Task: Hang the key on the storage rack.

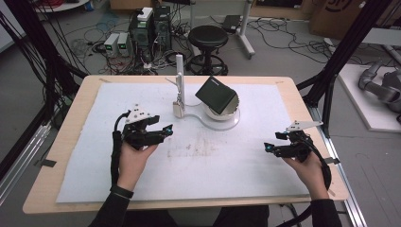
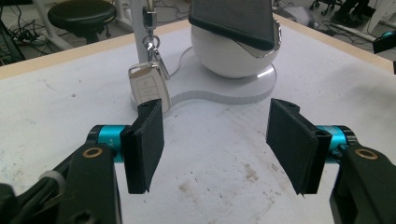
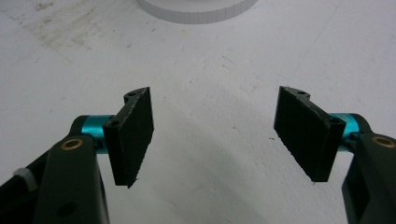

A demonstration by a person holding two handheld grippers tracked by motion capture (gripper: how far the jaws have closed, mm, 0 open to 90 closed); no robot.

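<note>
Table [image 1: 66, 156], wood top w/ white mat [image 1: 142, 184] over most of it. Mat worn and smudged at centre; nothing loose lying on it.

White stand [image 1: 222, 124] at far centre of mat: flat base plate, round white dock on it, thin upright post [image 1: 179, 71] at its left end. Dark phone [image 1: 216, 94] sits tilted in the dock, leaning back. In the left gripper view it is seated in the dock's slot, screen side up.

Car key fob [image 2: 149, 88], silver-white, hangs by ring and clip from the post, lower end at or just above the base plate; contact w/ plate can't be confirmed, angle too shallow. It is the thing nearest the left gripper, directly ahead of it.

Left gripper [image 2: 215, 144], near-left of stand: jaws wide apart, nothing between pads, aimed at fob and dock. No contact w/ fob.

Right gripper [image 3: 215, 135], near-right on the mat, well apart from stand: jaws apart, empty, bare mat below, stand base edge at far top of its view.

Assessment: phone docked and fob hung, both appear placed. Both grippers free and clear of the items. Judged approx. complete, or at a pause between steps. If fob is to come off the post, that step is not yet begun.
</note>
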